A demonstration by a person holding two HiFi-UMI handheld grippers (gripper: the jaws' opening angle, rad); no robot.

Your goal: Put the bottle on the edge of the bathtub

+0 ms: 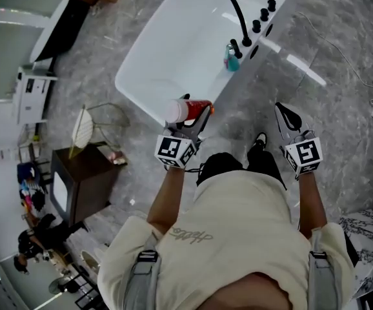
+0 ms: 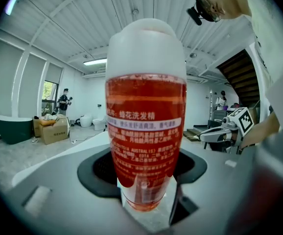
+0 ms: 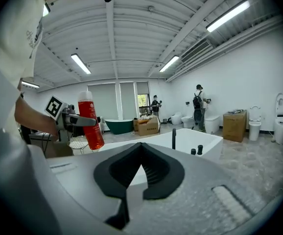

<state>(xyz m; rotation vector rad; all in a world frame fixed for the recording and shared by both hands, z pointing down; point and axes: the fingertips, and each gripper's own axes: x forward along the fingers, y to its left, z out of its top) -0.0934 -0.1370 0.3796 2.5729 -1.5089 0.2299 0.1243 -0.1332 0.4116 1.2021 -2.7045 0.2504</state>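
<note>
**Bottle (image 2: 145, 116) in left gripper (image 1: 193, 118): carry to tub edge**

Left gripper's jaws are clamped on the bottle's lower body, which is near upright with its white cap on top. Right gripper (image 3: 141, 148) is closed and empty. Step judged: carry, not yet placed. The bottle hangs in the air by the near corner of the bathtub (image 1: 127, 76), clear of its rim. Next: lower the base flat onto the rim, then release.
</note>
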